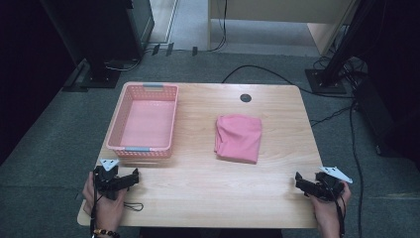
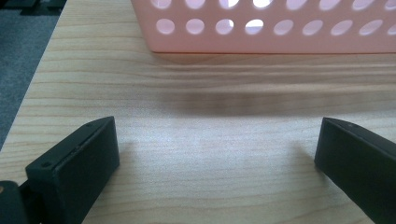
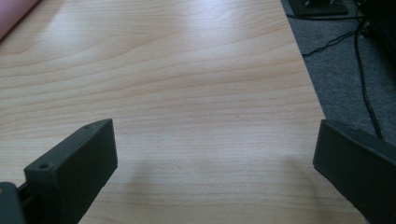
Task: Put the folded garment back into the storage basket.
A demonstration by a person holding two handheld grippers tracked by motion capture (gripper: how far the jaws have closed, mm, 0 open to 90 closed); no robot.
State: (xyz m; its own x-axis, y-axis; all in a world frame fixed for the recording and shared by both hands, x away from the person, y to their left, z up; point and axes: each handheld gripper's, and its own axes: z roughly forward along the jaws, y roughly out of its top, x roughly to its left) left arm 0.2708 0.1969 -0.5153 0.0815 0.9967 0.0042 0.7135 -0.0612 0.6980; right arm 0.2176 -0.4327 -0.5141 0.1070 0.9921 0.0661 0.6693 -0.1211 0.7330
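High view: pink cloth folded at table centre, pink basket beside it, well apart. Left gripper, right gripper near front edge, holding nothing.

Left gripper view: jaws wide apart over bare wood, basket wall ahead.

Right gripper view: jaws wide apart; cloth edge at far corner.

Judgement: start pose; next likely reach for cloth, basket probable destination.

No text, label, brand, number or sign can be read anywhere in these pictures. The pink basket, the folded pink cloth and the wooden table all show plain, unmarked surfaces.
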